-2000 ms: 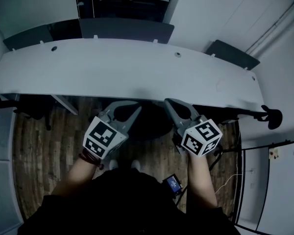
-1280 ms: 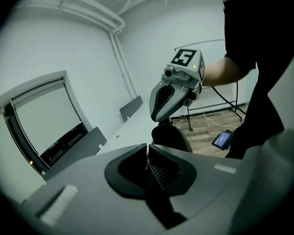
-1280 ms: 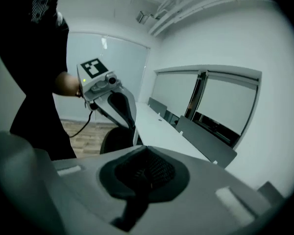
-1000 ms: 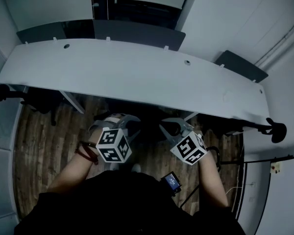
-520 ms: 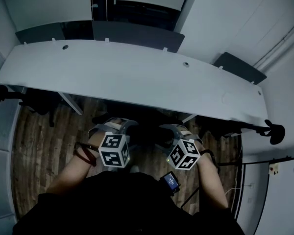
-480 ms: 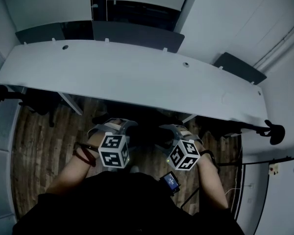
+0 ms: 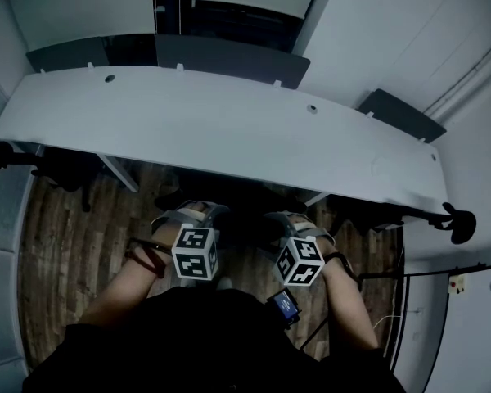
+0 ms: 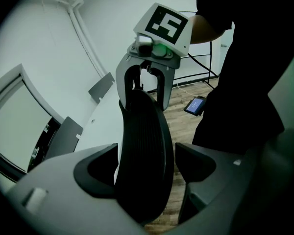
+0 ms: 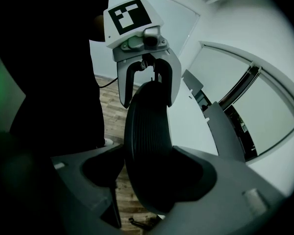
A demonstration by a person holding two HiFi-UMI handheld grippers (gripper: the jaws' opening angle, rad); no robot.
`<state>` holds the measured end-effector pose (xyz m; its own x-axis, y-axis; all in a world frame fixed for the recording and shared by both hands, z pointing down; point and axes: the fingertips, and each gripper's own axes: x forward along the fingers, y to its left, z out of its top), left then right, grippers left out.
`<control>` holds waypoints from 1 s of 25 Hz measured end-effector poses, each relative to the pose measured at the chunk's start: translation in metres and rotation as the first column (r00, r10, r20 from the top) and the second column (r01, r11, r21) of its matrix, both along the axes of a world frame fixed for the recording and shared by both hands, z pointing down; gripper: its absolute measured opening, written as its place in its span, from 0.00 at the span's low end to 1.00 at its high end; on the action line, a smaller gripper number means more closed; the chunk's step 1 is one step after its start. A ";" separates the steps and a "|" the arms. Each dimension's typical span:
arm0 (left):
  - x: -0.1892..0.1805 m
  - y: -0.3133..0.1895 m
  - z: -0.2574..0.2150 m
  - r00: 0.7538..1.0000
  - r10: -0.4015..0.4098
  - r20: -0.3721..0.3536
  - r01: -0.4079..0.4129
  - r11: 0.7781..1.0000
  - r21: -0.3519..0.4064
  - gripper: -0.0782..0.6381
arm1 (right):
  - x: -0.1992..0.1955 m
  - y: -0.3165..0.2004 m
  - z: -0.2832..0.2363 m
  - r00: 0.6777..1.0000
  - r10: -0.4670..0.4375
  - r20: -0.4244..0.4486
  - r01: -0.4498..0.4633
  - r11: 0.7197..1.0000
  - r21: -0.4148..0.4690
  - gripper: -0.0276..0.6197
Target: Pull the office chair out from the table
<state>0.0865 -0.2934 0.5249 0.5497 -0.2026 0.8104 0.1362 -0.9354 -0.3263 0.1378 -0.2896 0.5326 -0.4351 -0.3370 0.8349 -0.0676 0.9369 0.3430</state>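
The big white bench (image 7: 229,129) goes across the room, and its near edge is the edge next to the person. The office chair (image 7: 244,219) is at the middle of that near edge. It looks pushed in, with its dark back just on the person's side of the edge and the rest too dark to see. The top of the chair back runs side to side, the same way as the near edge. The two tongs sit one at each end of it and point in at each other, so no hand is closer than the other. The left tongs (image 8: 146,168) are round the chair back, but they are not squeezed tight. One jaw touches the back and a thin strip of wood floor (image 8: 179,131) shows beside the other jaw. The right tongs (image 9: 149,165) look clamped on the chair back, because the back fills the whole space between the jaws. I think the next step is to squeeze the left tongs too. Then both hands should pull together, straight away from the near edge, or the chair may turn.
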 end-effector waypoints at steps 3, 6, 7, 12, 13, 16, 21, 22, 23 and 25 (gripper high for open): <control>0.002 -0.004 0.011 1.000 0.002 0.013 -0.003 1.000 0.012 0.63 | 0.002 -0.001 0.009 1.000 -0.004 -0.026 0.004 1.000 -0.004 0.50; 0.000 -0.008 0.024 0.999 0.004 0.040 -0.006 0.999 0.036 0.63 | 0.003 -0.001 0.021 0.998 -0.020 -0.062 0.020 1.000 -0.004 0.50; 0.000 -0.009 0.026 0.999 0.004 0.043 -0.006 0.999 0.042 0.63 | 0.003 -0.003 0.022 0.998 -0.020 -0.060 0.020 1.000 0.005 0.50; 0.003 -0.007 0.031 0.997 0.045 0.061 -0.049 0.998 0.050 0.57 | 0.004 -0.003 0.022 0.997 -0.053 -0.060 0.053 0.999 0.008 0.42; 0.002 -0.005 0.032 0.995 0.060 0.077 -0.065 0.996 0.056 0.54 | 0.004 -0.001 0.023 0.996 -0.066 -0.066 0.066 0.998 -0.001 0.41; 0.000 0.000 0.037 0.992 0.079 0.100 -0.087 0.993 0.078 0.51 | 0.003 0.006 0.024 0.993 -0.089 -0.078 0.086 0.996 -0.033 0.40; 0.003 -0.004 0.038 0.992 0.073 0.101 -0.081 0.994 0.079 0.50 | 0.008 -0.001 0.026 0.990 -0.100 -0.102 0.096 0.994 -0.047 0.40; 0.004 -0.003 0.037 0.992 0.073 0.102 -0.081 0.994 0.074 0.50 | 0.008 -0.001 0.026 0.990 -0.101 -0.097 0.097 0.994 -0.045 0.40; 0.005 -0.002 0.037 0.992 0.074 0.104 -0.082 0.994 0.071 0.50 | 0.007 0.000 0.026 0.991 -0.102 -0.091 0.099 0.994 -0.040 0.40; 0.009 0.001 0.038 0.991 0.072 0.112 -0.081 0.994 0.071 0.50 | 0.009 0.003 0.029 0.991 -0.104 -0.082 0.102 0.994 -0.029 0.40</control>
<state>0.0954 -0.2921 0.5626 0.4755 -0.2262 0.8502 0.2450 -0.8941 -0.3749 0.1472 -0.2862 0.5613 -0.3948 -0.2729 0.8773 0.0574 0.9457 0.3200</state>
